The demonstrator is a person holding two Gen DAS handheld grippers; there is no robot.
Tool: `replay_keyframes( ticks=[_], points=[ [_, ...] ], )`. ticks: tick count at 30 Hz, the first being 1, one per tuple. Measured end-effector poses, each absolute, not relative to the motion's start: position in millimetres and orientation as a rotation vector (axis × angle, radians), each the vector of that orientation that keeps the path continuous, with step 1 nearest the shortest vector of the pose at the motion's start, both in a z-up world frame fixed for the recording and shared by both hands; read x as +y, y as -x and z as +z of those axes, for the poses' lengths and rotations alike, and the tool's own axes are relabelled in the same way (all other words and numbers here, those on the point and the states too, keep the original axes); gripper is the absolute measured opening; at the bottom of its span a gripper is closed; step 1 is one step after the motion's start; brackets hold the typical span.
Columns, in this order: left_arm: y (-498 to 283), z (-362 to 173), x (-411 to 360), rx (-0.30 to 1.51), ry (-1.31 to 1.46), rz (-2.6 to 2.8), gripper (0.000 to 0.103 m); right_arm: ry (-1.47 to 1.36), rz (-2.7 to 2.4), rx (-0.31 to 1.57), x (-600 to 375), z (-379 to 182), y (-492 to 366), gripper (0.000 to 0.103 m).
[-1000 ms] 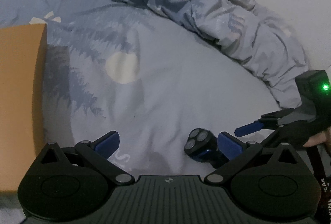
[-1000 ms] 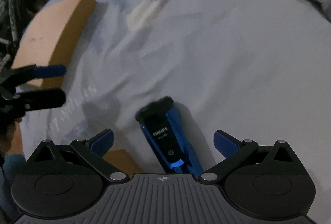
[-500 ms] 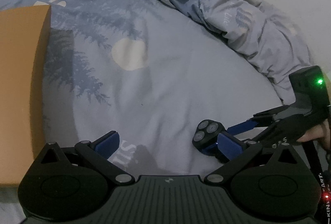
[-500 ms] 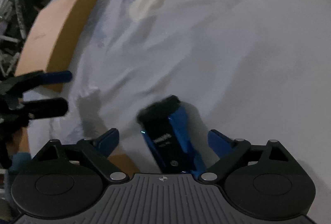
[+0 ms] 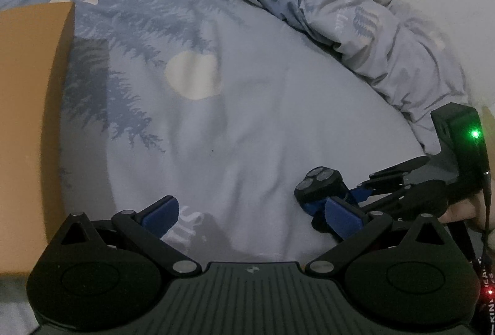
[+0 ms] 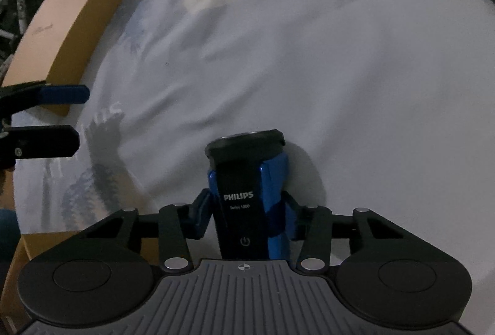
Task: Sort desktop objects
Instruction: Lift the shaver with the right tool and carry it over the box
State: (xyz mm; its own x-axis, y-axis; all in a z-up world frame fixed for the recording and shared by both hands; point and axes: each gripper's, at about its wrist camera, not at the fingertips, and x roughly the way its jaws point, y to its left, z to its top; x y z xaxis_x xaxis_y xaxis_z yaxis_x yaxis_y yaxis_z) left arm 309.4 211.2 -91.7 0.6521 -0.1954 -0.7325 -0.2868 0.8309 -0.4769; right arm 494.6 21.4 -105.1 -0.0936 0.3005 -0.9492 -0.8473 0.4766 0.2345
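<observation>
A blue and black electric shaver [image 6: 247, 195] sits between the fingers of my right gripper [image 6: 246, 220]. Its jaws are closing on it, and the blue pads press the body from both sides. The round black head points away from me, over the pale blue bedsheet [image 6: 340, 72]. In the left wrist view the shaver's three-ring head [image 5: 321, 183] shows at the lower right, with the right gripper [image 5: 355, 195] clamped behind it. My left gripper [image 5: 250, 208] is open with only sheet between its fingers. The shaver lies just beyond its right pad.
A flat orange box [image 5: 27, 118] lies at the left edge of the bed, also in the right wrist view [image 6: 71, 35]. Another orange box [image 6: 40, 245] shows at that view's lower left. A rumpled duvet [image 5: 340, 10] is piled at the back right. My left gripper [image 6: 77, 115] reaches in from the left.
The right gripper's jaws went from wide open to closed on the shaver. The shaver, which lay slanted on the sheet, now lines up straight between the pads. My left gripper barely moved.
</observation>
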Motion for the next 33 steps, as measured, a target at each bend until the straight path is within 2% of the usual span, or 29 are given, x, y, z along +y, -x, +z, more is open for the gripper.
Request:
replay_keyframes(
  ticks=[11,19,33],
  points=[
    [-299.0,-67.1,202.6,0.844,0.568,0.057,0.103,0.528,0.942,1.184,6.7,-74.5,-485.9,0.047],
    [-284.1,-26.2,189.1,0.787,0.529,0.044,0.103,0.386,0.857,1.016,-23.7,-22.6,-468.8,0.047],
    [-245.1,49.5,151.1,0.685,0.438,0.005,0.103,0.239,0.813,0.86,-82.0,72.6,-411.5,0.047]
  ],
)
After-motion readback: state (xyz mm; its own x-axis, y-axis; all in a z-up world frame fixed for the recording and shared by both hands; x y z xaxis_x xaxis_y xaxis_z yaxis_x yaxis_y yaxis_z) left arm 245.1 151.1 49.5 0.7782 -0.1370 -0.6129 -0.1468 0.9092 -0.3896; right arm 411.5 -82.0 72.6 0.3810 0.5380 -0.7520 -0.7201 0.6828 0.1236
